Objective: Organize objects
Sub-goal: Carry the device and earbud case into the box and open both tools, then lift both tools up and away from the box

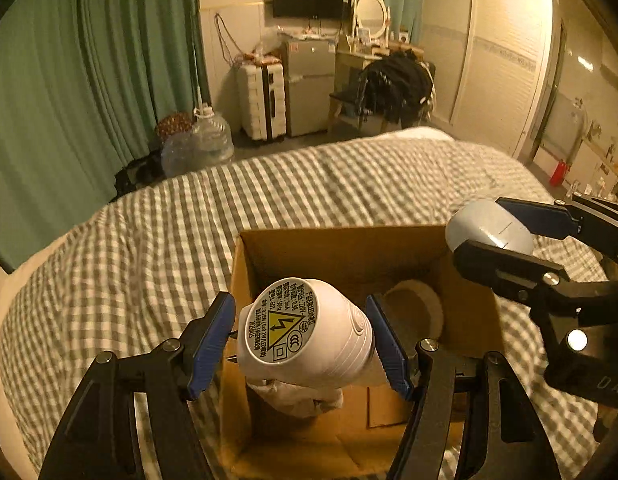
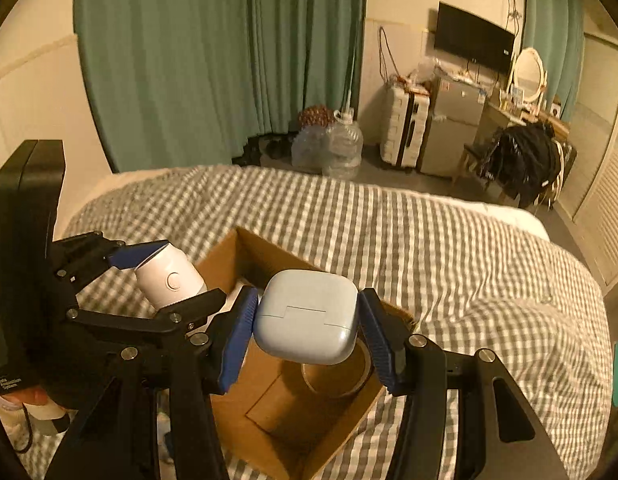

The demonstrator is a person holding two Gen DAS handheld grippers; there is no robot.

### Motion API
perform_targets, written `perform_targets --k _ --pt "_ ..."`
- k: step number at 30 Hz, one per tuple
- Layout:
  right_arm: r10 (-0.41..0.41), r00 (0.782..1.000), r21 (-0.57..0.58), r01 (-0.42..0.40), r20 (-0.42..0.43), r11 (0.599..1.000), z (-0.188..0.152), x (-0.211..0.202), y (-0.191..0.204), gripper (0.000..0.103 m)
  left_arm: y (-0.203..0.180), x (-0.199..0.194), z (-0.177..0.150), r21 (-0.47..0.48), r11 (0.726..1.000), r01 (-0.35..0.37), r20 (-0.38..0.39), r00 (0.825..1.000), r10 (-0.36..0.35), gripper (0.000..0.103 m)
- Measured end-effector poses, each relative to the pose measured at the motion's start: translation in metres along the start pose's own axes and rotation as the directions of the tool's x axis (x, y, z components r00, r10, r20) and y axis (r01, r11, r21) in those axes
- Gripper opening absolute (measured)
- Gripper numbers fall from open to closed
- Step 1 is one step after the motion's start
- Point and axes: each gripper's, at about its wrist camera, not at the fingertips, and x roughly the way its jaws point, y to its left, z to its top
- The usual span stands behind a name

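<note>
Left gripper clamped across white device, label end up, above box on bed for a clean drop. Right gripper pinching blue case over box's right side, apart from the left. Tape roll already inside.

We see a box of plain brown cardboard, matt and a little rough, resting on a soft woven bedspread of grey-and-white checked cloth. The white device looks like smooth, slightly glossy plastic with fine ribs around its body and a shiny paper label on its end, while the pale blue case is smooth plastic with a satin sheen. Both grippers, the left gripper and the right gripper, show matt black plastic arms, bright metal screw heads and ridged blue rubbery pads.
</note>
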Motion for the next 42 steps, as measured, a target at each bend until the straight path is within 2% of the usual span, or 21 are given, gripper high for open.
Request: perform_targets --k 9,17,19,20,21,22,23,26,28,34,42 --pt "0.019 0.997 0.027 -0.017 -0.074 0.999 -0.021 0.06 -0.014 0.052 -0.008 0.041 -0.008 0.076 0.997 0.008 -0.029 1.0 -0.006 0.069" --pt "0.029 0.995 0.055 -0.024 -0.096 0.998 -0.035 0.076 -0.021 0.053 -0.009 0.055 -0.006 0.077 0.996 0.043 -0.062 0.997 -0.038 0.07" --pt "0.029 0.995 0.069 -0.023 -0.093 0.997 -0.036 0.074 -0.023 0.053 -0.007 0.053 -0.006 0.08 0.996 0.042 -0.055 0.998 -0.038 0.074" --pt "0.033 0.995 0.076 -0.026 -0.09 0.997 -0.036 0.072 -0.026 0.054 -0.007 0.051 -0.005 0.083 0.996 0.035 -0.049 0.998 -0.031 0.081" --pt "0.038 0.996 0.084 -0.03 -0.084 0.996 -0.035 0.069 -0.026 0.062 -0.006 0.047 -0.005 0.082 0.996 0.024 -0.038 0.999 -0.021 0.087" --pt "0.036 0.997 0.091 -0.03 -0.072 0.995 -0.033 0.065 -0.027 0.071 -0.006 0.041 -0.005 0.078 0.997 0.015 -0.026 1.0 -0.013 0.09" --pt "0.033 0.998 0.1 -0.028 -0.052 0.995 -0.031 0.058 -0.028 0.074 -0.005 0.037 -0.003 0.075 0.997 0.01 -0.022 1.0 -0.009 0.093" --pt "0.032 0.999 0.127 -0.032 0.001 0.991 -0.021 0.036 -0.03 0.082 -0.002 0.019 0.001 0.062 0.998 0.004 -0.009 1.0 -0.004 0.094" --pt "0.028 0.999 0.141 -0.032 0.026 0.989 -0.014 0.023 -0.03 0.09 0.001 0.003 0.002 0.052 0.999 -0.007 0.004 1.0 0.007 0.094" --pt "-0.05 0.992 0.145 0.033 0.117 0.989 0.006 -0.041 -0.026 0.095 -0.002 -0.068 0.015 0.044 0.998 -0.04 0.099 0.994 0.035 0.099" --pt "-0.125 0.965 0.127 0.098 0.231 0.987 0.016 -0.153 -0.007 0.099 -0.01 -0.177 0.022 0.045 0.997 -0.07 0.221 0.974 0.059 0.101"
